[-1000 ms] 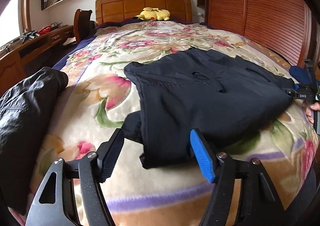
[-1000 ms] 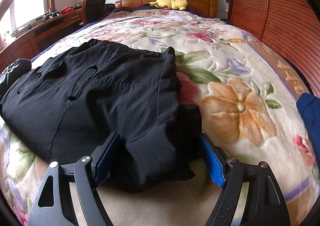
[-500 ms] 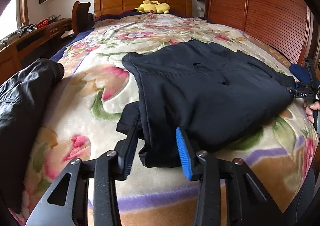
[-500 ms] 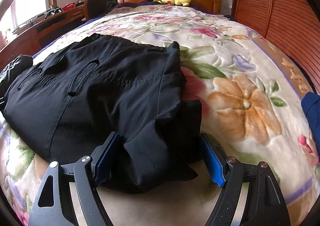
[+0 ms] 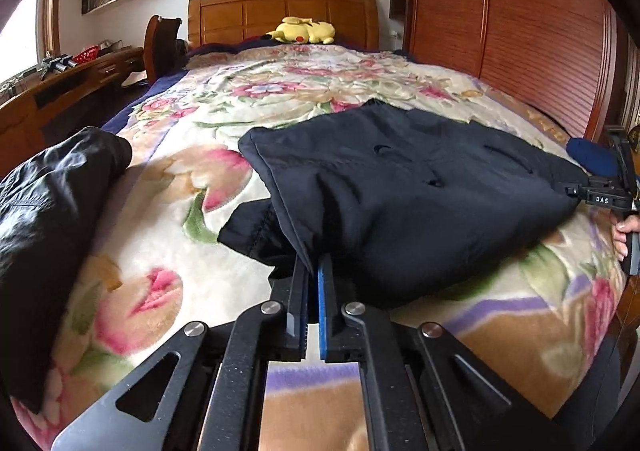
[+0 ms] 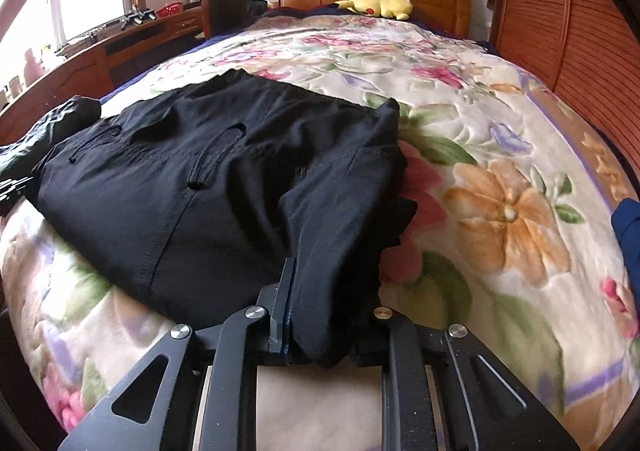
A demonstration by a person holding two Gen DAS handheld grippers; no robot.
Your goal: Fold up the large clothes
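Both grippers' jaws pinch the near edge of the dark trousers (image 5: pixel 420 191); the right's are closing.

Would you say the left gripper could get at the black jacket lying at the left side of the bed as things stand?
Probably not right away. The left gripper is shut on the near hem of the dark garment, so it would have to let go first. Otherwise the blanket between it and the black jacket lies bare.

Black jacket (image 5: pixel 48 235) cut off at left edge; right gripper (image 6: pixel 320 331) pad hidden (under dark garment (image 6: pixel 224 187)).
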